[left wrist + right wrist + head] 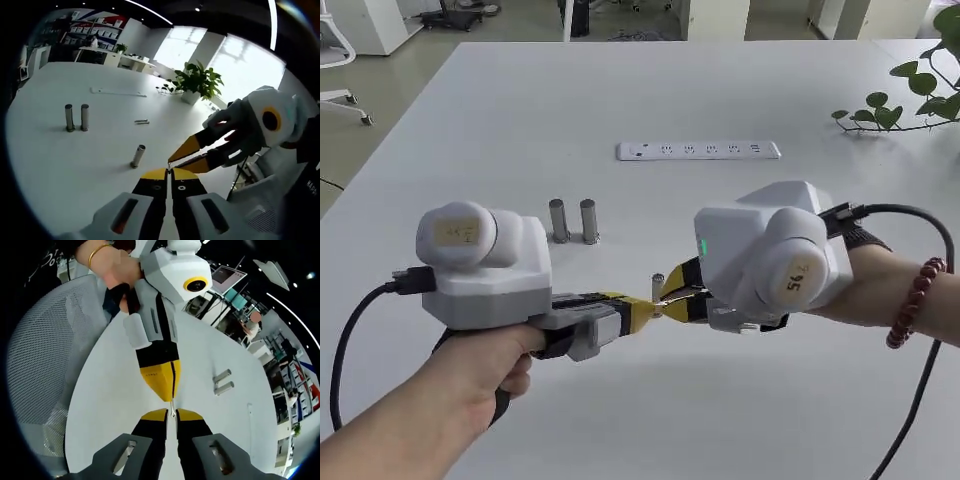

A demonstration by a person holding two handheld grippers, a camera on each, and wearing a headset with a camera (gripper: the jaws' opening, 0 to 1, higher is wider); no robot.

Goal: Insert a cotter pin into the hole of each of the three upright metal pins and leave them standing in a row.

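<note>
- Head view: I bring the left gripper (638, 310) and right gripper (678, 297) tip to tip over the table (740, 400). I judge this to be a hand-over or regrip, meant to get a better hold before threading. The lone metal pin (658, 287) stands just behind the meeting tips. The two metal pins (573, 221) stand side by side further back, well short of the power strip (698, 151).
- Left gripper view: my left jaws are pressed together, and the thin cotter pin (169, 170) pokes out from between their tips. The right gripper's jaws narrow to a point on that same wire. The lone metal pin (137, 156) is upright on the table beyond and apart from the tips, so nothing is threaded yet. A spare cotter pin (141, 121) lies flat further off, and I take it to be waiting for a later pin.
- Right gripper view: my right jaws are drawn in to a narrow slit, with the cotter pin (173, 409) running down into it from the left gripper's closed tips. Both seem to pinch it, one at each end. I judge that one side has to let go before the wire can be aimed at the hole.
</note>
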